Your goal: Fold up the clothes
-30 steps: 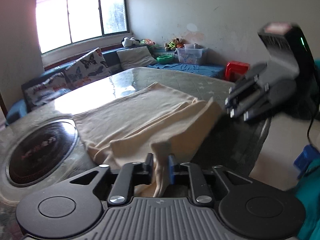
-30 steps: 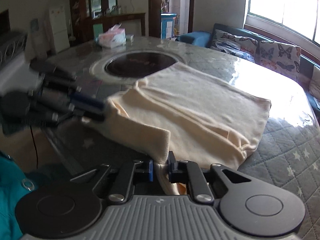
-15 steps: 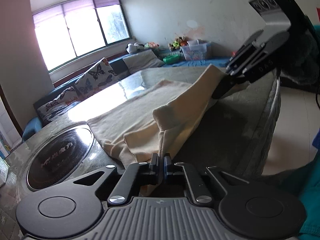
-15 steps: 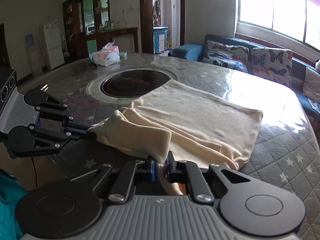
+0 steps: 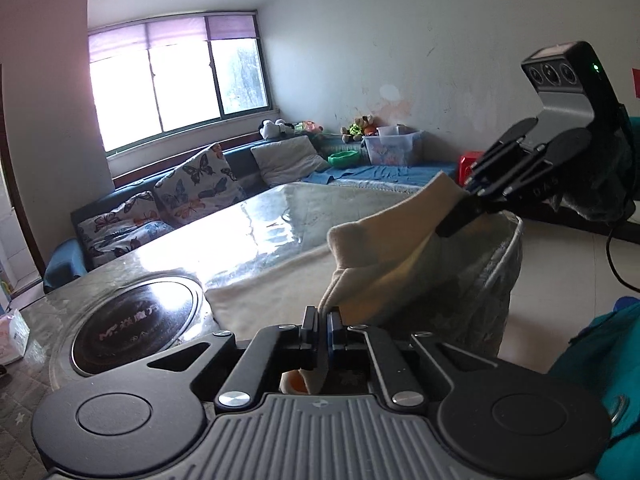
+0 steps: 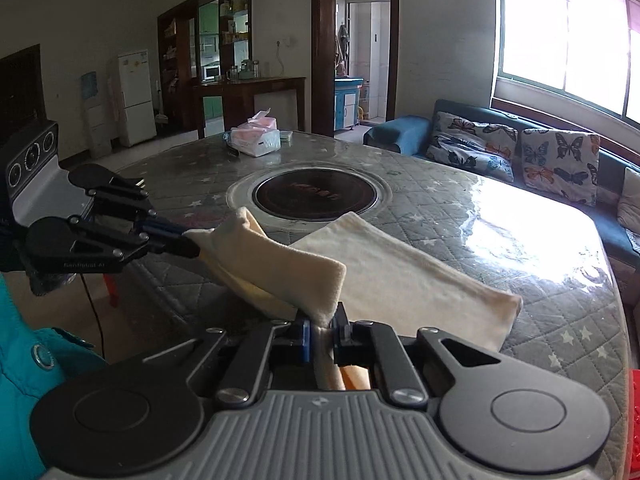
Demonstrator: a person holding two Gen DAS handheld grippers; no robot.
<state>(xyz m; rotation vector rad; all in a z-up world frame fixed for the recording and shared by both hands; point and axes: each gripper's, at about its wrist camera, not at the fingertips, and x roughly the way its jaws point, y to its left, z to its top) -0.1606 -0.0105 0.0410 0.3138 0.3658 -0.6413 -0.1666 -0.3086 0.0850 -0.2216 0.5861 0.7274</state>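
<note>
Cream cloth (image 6: 400, 276) hangs between left tongs (image 5: 323, 326) and right tongs (image 6: 322, 330), both clamped on its raised edge.

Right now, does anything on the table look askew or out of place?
Nothing stands out. The cream garment lies flat on the table, its near edge lifted evenly by the left gripper and right gripper.

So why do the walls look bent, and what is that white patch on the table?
Both wrist views are fisheye, so edges curve; in the right wrist view, window light glares off the glossy table; the left wrist view's window is blown out.
</note>
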